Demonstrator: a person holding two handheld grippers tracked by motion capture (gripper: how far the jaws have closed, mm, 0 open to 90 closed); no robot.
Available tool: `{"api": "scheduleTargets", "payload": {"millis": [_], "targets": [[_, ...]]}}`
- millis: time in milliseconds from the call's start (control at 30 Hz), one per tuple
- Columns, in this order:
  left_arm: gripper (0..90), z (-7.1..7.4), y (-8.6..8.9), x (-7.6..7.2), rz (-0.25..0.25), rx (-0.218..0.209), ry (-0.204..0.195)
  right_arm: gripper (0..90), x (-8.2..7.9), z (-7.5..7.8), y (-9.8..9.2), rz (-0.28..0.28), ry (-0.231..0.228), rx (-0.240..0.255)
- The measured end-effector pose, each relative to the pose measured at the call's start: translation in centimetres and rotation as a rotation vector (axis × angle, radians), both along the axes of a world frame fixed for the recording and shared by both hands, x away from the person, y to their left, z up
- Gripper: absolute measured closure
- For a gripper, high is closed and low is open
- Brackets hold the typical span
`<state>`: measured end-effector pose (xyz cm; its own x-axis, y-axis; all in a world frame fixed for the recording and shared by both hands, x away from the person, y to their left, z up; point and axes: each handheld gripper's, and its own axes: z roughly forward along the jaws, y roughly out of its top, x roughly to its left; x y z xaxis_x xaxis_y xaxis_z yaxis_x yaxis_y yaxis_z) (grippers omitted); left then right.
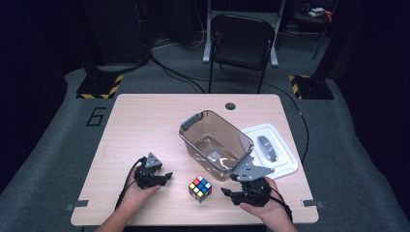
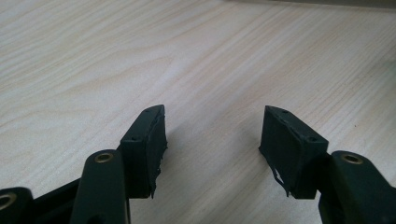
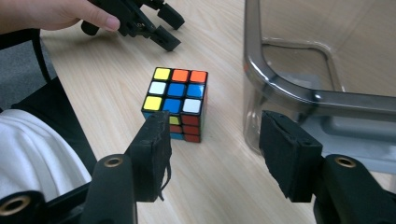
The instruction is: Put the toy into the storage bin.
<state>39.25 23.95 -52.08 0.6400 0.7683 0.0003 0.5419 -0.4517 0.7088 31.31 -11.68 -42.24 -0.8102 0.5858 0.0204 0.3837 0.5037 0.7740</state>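
Here, from the high view, the puzzle cube sits on the bench between the left claw and the right claw, just in front of the clear bin, whose lid lies beside it. In the left gripper view, the left claw stands apart over bare wood. In the right gripper view, the right claw also stands apart, with the cube just ahead. It looks light, rigid and slick-faced; opposite flat faces seem the best hold.
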Motion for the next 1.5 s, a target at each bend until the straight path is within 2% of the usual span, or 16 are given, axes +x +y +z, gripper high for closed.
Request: {"api": "scheduleTargets", "payload": {"millis": [100, 200, 367, 667, 800, 967, 1033, 1067, 1100, 1333, 1500], "targets": [[40.2, 0.0, 0.0, 0.0, 0.0, -0.008, 0.002, 43.0, 0.0, -0.2, 0.6, 0.015, 0.007, -0.001], [39.5, -0.1, 0.1, -0.1, -0.013, 0.002, -0.008, 42.1, 0.0, -0.4, 1.2, 0.034, 0.008, -0.01], [39.4, -0.2, 0.1, -0.2, 0.003, -0.025, -0.011, 38.9, 0.0, -0.8, 2.3, 0.051, 0.007, -0.013], [39.3, -0.2, 0.1, -0.2, -0.003, -0.017, -0.016, 32.2, -0.3, -2.2, 4.5, 0.058, 0.017, -0.026], [39.3, -0.2, 0.1, -0.2, -0.009, -0.009, -0.011, 27.5, -0.4, -2.7, 5.3, 0.042, 0.029, -0.032], [39.3, -0.1, 0.2, -0.2, -0.009, -0.008, -0.011, 23.5, -0.6, -3.3, 6.0, 0.025, 0.023, -0.041], [39.3, -0.1, 0.1, -0.2, -0.009, -0.008, -0.011, 23.2, -0.6, -3.4, 6.4, 0.011, 0.014, -0.044], [39.2, -0.1, 0.2, -0.2, -0.011, -0.006, -0.012, 22.9, -0.7, -3.5, 6.6, -0.001, 0.024, -0.043], [39.2, -0.1, 0.2, -0.2, -0.013, -0.002, -0.015, 22.6, -0.6, -3.6, 6.7, 0.004, 0.012, -0.054], [39.0, -0.1, 0.2, -0.2, -0.013, -0.002, -0.012, 19.2, -0.2, -4.2, 7.9, -0.067, 0.032, -0.054], [38.9, -0.1, 0.2, -0.2, -0.01, -0.009, -0.008, 18.8, 0.0, -4.6, 8.4, -0.091, 0.032, -0.067]]}}
